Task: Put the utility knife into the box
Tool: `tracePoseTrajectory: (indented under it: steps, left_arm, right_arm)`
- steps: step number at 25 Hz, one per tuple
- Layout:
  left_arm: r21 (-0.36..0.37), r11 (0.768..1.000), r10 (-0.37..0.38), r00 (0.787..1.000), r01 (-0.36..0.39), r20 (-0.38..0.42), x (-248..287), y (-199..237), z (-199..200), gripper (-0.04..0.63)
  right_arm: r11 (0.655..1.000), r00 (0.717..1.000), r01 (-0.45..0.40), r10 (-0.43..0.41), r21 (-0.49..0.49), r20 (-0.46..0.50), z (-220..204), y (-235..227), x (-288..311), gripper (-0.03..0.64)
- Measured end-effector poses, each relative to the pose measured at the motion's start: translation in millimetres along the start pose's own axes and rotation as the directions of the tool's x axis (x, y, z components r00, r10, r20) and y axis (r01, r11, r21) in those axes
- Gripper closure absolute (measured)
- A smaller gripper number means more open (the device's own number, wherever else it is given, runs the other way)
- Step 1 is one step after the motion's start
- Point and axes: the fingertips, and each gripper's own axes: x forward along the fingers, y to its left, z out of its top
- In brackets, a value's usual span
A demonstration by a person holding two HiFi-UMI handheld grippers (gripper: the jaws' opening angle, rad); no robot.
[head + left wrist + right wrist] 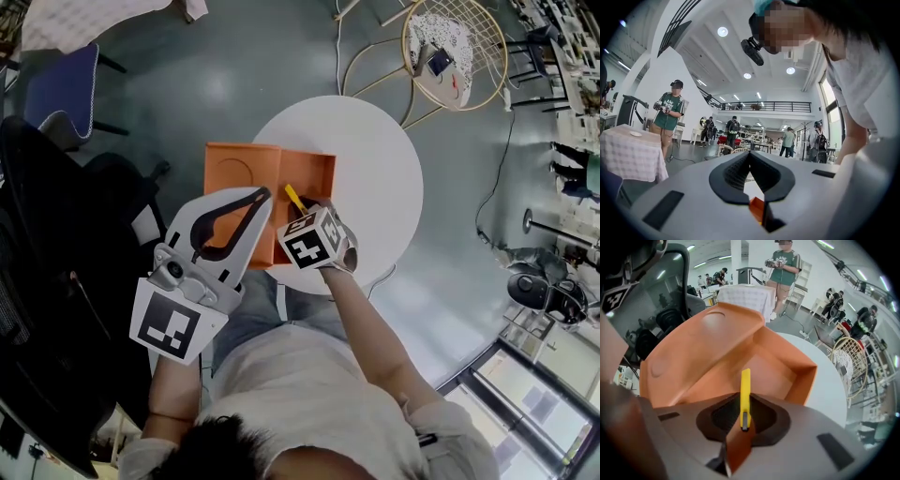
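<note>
An orange box lies open on the round white table, with its lid folded out to the left. My right gripper is shut on the yellow utility knife, which pokes forward over the box's near edge. In the right gripper view the knife stands upright between the jaws of that gripper, above the box tray and beside the lid. My left gripper is raised by the lid's near edge, shut and holding nothing.
A wire chair stands beyond the table. A black office chair and a blue chair are on the left. The left gripper view looks out over the room, with several people and a cloth-covered table.
</note>
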Motion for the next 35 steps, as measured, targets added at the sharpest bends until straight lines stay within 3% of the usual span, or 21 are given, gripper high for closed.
tracePoseTrajectory:
  steps: [8,19,25,30,33,35]
  left_arm:
    - [-0.017,1.0,0.017,1.0,-0.016,0.01,-5,7,-1,0.586]
    - [-0.024,1.0,0.013,1.0,-0.013,0.013,-5,7,-1,0.586]
    - [-0.005,1.0,0.003,1.0,-0.003,-0.002,-4,2,-3,0.586]
    - [0.005,1.0,0.007,1.0,-0.007,-0.005,-3,-6,-3,0.586]
    - [0.007,1.0,0.018,1.0,-0.018,-0.008,-1,-13,-5,0.586]
    - [0.011,1.0,0.026,1.0,-0.026,-0.014,1,-19,-6,0.586]
  right_arm:
    - [0.993,0.996,0.03,-0.04,-0.115,-0.086,-7,8,10,0.546]
    - [0.996,0.998,0.005,-0.011,-0.088,-0.066,-3,8,6,0.52]
    - [1.0,0.999,0.006,-0.004,-0.028,0.047,13,6,-10,0.523]
    - [1.0,0.983,0.01,-0.01,0.0,0.181,29,0,-32,0.581]
    - [0.997,0.96,-0.06,0.042,0.058,0.276,38,1,-45,0.607]
    - [0.986,0.925,-0.138,0.095,0.092,0.368,44,2,-58,0.608]
